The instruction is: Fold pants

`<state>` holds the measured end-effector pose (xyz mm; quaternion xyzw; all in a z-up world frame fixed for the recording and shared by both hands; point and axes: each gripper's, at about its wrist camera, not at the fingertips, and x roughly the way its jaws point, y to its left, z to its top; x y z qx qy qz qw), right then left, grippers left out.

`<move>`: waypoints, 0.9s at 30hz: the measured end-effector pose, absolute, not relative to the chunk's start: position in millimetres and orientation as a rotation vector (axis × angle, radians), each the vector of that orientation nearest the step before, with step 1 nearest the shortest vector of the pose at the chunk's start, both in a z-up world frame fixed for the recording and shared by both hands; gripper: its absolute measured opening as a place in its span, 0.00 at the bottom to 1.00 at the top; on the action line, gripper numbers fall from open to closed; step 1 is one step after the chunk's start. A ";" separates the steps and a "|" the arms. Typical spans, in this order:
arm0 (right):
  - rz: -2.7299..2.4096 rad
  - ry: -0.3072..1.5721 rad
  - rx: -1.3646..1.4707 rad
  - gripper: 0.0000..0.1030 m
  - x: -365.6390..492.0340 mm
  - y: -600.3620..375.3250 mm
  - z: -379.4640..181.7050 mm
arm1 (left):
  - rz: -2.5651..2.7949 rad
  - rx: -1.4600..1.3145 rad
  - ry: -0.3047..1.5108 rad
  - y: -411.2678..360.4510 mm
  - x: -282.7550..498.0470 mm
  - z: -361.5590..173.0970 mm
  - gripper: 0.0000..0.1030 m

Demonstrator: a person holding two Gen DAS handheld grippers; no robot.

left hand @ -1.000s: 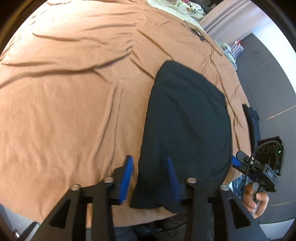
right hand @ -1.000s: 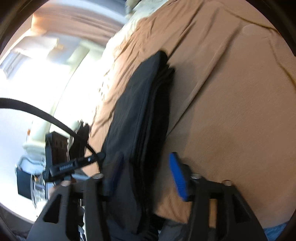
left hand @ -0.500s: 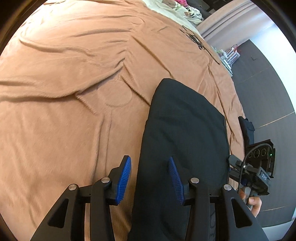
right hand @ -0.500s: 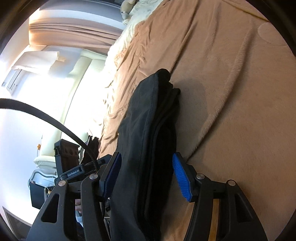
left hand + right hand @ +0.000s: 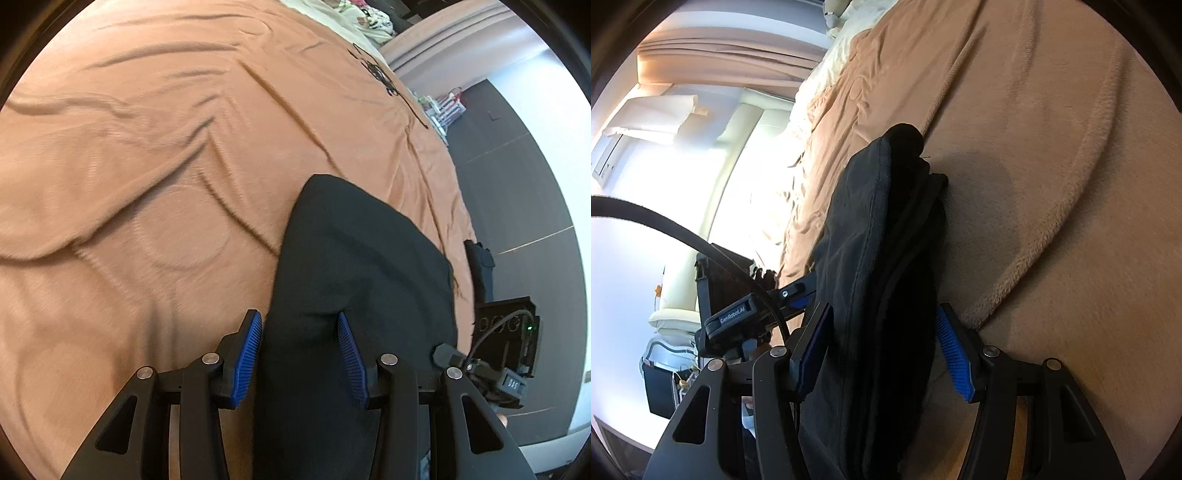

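Note:
The black pants [image 5: 362, 266] lie folded in a long stack on the tan bedspread [image 5: 147, 166]. My left gripper [image 5: 300, 356] is open, its blue pads on either side of the near left edge of the stack. In the right wrist view the pants [image 5: 886, 258] show as several stacked layers seen from the side. My right gripper [image 5: 884, 349] is open and straddles the thickness of that stack, one pad above it and one against the bedspread [image 5: 1052, 184]. The right gripper's body [image 5: 506, 354] shows at the stack's right side in the left wrist view.
The bed's right edge drops to a dark floor [image 5: 517, 177]. A dark garment [image 5: 480, 266] hangs at that edge. Pale bedding [image 5: 354, 14] lies at the far end. In the right wrist view the left gripper [image 5: 753, 306] and a bright window [image 5: 665, 184] show.
Both grippers have moved forward onto the pants, so the stack now lies between each pair of open pads. The left gripper's pads have closed in slightly around the fabric.

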<state>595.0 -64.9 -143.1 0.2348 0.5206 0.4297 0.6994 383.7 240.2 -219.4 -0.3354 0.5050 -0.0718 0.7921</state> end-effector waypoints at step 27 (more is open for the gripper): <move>1.001 0.978 0.464 0.19 561.4 -78.9 -100.5 | -0.262 -0.688 0.935 215.5 366.7 -150.4 0.11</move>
